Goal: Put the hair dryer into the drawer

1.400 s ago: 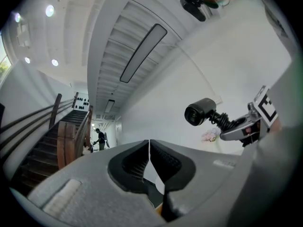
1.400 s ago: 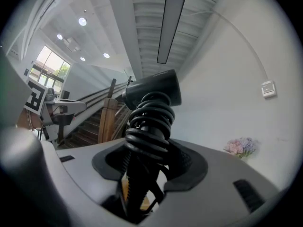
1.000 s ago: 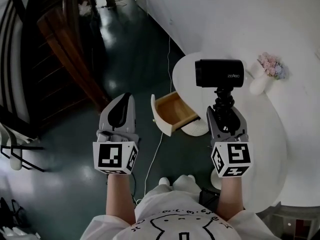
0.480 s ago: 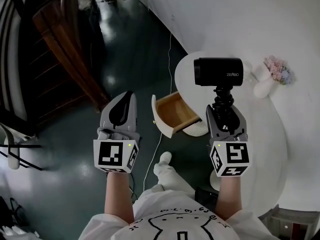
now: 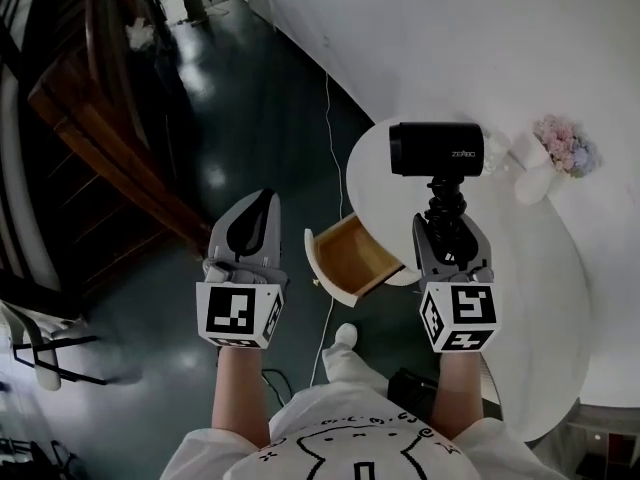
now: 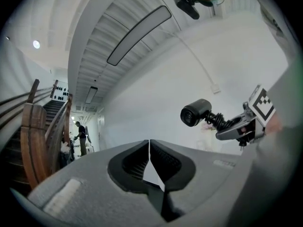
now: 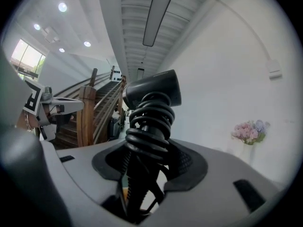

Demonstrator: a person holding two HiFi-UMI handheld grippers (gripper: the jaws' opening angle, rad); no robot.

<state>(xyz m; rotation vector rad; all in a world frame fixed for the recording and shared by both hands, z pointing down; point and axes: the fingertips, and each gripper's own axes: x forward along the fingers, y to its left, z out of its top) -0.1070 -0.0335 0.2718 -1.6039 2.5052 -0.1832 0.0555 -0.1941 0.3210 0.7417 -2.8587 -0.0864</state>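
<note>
While the right gripper (image 5: 449, 226) clamps the cord-wrapped handle of the hair dryer (image 5: 437, 149), held over the white counter (image 5: 535, 288) near the open drawer (image 5: 350, 260), the left gripper (image 5: 250, 218) is closed, empty.

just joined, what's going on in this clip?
A person with a gripper in each hand is putting away a hair dryer. The right gripper is clamped on the dryer's cord-wrapped handle and holds it up in the air. The left gripper is shut and empty, off to the side. The drawer at the edge of the white table stands open, and the dryer is not in it yet.
</note>
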